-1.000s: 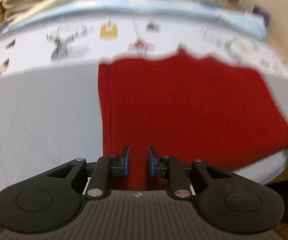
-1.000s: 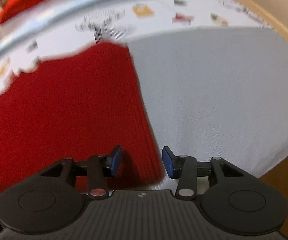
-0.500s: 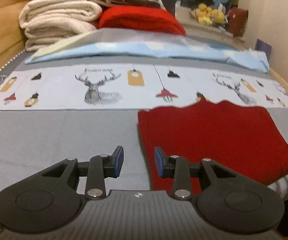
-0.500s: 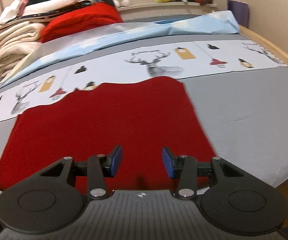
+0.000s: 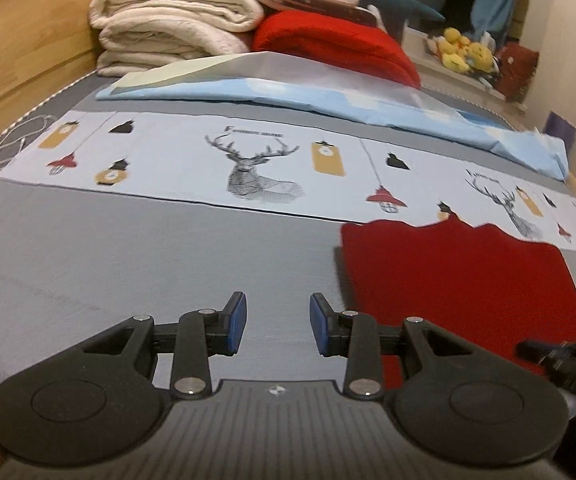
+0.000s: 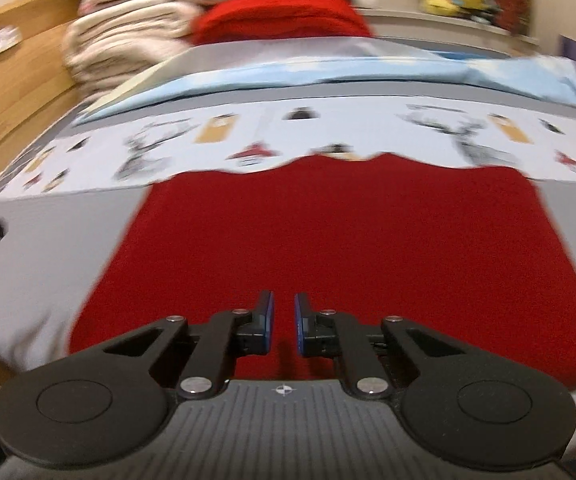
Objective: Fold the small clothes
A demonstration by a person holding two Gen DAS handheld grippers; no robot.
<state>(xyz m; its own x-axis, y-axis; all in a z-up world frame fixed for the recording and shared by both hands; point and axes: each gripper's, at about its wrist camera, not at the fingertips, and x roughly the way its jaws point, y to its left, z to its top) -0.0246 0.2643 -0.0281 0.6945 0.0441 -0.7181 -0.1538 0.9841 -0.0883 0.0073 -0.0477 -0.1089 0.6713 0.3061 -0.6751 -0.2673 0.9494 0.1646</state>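
Observation:
A red knitted garment [image 6: 327, 240] lies flat and folded on the grey bed cover; it also shows at the right of the left wrist view [image 5: 459, 272]. My left gripper [image 5: 276, 328] is open and empty over bare grey cover, to the left of the garment. My right gripper [image 6: 284, 326] hovers over the garment's near edge with its jaws nearly closed, a narrow gap between them, holding nothing. The right gripper's tip shows at the right edge of the left wrist view [image 5: 559, 360].
A printed deer-pattern sheet [image 5: 248, 164] runs across the bed behind the garment. A light blue folded sheet [image 5: 288, 92], cream blankets [image 5: 176, 28] and a red pillow [image 5: 335, 44] are stacked at the back. A wooden bed frame [image 5: 16, 52] rises on the left.
The left gripper has moved left off the garment and opened wider. The right gripper has shifted to the garment's middle and its jaws have narrowed.

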